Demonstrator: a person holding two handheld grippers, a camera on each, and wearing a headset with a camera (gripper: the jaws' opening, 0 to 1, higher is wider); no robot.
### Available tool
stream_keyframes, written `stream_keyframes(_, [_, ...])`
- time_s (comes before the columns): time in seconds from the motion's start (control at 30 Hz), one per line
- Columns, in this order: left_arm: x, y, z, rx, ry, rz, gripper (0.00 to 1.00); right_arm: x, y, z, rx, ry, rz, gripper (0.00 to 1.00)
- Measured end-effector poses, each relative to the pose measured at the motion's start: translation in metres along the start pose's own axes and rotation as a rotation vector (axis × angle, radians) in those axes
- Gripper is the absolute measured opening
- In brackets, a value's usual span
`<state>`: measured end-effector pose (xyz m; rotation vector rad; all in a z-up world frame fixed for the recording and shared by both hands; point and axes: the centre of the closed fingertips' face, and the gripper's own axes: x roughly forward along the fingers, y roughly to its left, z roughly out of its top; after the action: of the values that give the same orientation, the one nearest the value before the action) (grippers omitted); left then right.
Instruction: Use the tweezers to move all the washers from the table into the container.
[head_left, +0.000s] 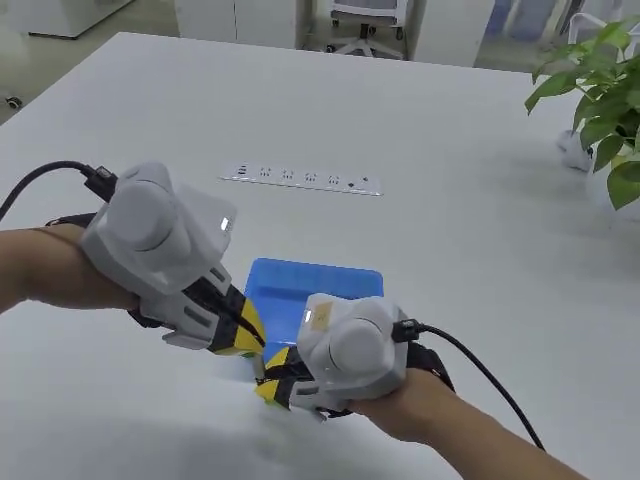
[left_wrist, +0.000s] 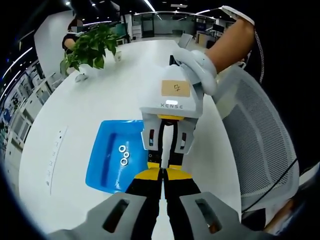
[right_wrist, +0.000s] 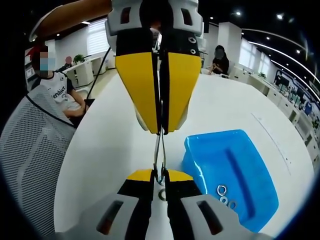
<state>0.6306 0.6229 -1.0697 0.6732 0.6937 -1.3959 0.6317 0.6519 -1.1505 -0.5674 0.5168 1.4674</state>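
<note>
steel washers (left_wrist: 123, 155) are thin, light and slick, so i judge each wants pinching across its rim. three lie in the blue container (left_wrist: 100, 172); a loose washer (right_wrist: 162, 195) sits on the white table (right_wrist: 100, 150) beneath the right gripper (right_wrist: 160, 176). the right gripper and left gripper (right_wrist: 161, 131) are both clamped on the slim tweezers (right_wrist: 159, 150).
</note>
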Motion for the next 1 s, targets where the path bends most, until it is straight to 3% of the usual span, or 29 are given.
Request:
stream_keyframes(0.63, [-0.026, -0.009, 0.014, -0.007, -0.004, 0.012, 0.05, -0.017, 0.010, 0.026, -0.005, -0.022, 0.004, 0.10])
stream_keyframes(1.0, [-0.038, -0.001, 0.034, 0.032, -0.020, 0.043, 0.05, -0.036, -0.004, 0.037, -0.008, -0.039, -0.038, 0.10])
